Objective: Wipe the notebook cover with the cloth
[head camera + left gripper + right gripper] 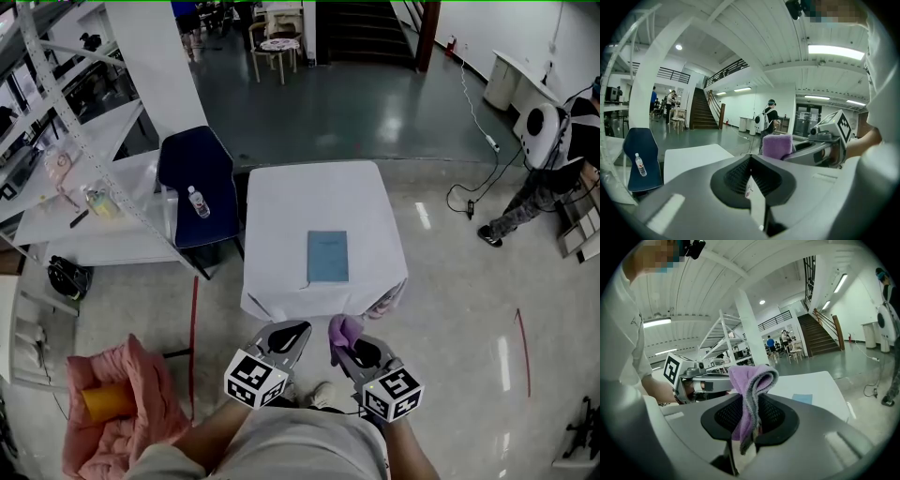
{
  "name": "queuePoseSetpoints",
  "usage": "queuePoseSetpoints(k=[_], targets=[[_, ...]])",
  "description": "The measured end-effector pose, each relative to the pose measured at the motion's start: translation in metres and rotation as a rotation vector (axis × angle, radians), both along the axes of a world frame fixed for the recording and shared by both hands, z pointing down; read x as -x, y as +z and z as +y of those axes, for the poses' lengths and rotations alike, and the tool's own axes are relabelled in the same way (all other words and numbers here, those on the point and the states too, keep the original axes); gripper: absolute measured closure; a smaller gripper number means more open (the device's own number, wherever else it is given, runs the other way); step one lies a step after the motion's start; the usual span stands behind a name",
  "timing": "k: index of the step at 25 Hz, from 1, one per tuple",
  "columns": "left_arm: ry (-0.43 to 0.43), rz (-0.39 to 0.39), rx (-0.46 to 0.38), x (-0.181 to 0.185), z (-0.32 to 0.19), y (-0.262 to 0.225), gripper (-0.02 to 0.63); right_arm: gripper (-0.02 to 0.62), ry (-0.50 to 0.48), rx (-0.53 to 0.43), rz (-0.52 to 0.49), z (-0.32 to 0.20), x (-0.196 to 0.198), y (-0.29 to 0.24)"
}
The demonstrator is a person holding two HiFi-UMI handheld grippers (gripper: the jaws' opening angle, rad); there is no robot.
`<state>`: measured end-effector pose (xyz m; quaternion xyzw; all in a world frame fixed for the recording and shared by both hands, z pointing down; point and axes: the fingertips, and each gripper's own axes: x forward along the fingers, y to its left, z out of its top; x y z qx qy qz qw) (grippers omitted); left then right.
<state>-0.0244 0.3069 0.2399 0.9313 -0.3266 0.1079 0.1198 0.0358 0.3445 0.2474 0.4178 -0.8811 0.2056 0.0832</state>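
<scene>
A light blue notebook (328, 256) lies flat on the white-clothed table (281, 206), toward its near edge; it shows as a small blue patch, the notebook (802, 398), in the right gripper view. My right gripper (345, 339) is shut on a purple cloth (343, 329), which sticks up folded between the jaws as the cloth (750, 394). My left gripper (292, 334) is beside it, jaws together with nothing in them. Both grippers are held close to the person's body, short of the table's near edge. The left gripper view shows the purple cloth (777, 146) in the other gripper.
A dark blue chair (197, 187) with a water bottle (197, 202) stands left of the table. White shelving and a side table (84, 216) lie further left. A pink bundle (117, 398) sits on the floor at lower left. A person (553, 178) sits far right, near a floor cable.
</scene>
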Motion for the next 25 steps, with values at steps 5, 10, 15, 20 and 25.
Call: queuePoseSetpoints(k=[5, 10, 15, 20, 25], targets=[[-0.006, 0.0, -0.002, -0.015, 0.008, 0.003, 0.606, 0.488, -0.008, -0.004, 0.004, 0.005, -0.014, 0.002], [-0.018, 0.002, -0.013, -0.023, 0.012, 0.001, 0.606, 0.488, -0.012, -0.009, 0.003, 0.01, -0.026, 0.004], [-0.032, -0.008, -0.013, -0.022, 0.012, 0.003, 0.606, 0.488, -0.016, -0.007, -0.006, 0.009, -0.028, 0.007], [-0.05, -0.003, -0.01, -0.021, 0.003, 0.006, 0.606, 0.488, -0.025, -0.004, -0.005, 0.002, -0.029, 0.01], [-0.052, 0.002, 0.003, -0.02, -0.013, 0.01, 0.606, 0.488, -0.022, 0.007, -0.005, -0.015, -0.029, 0.013]])
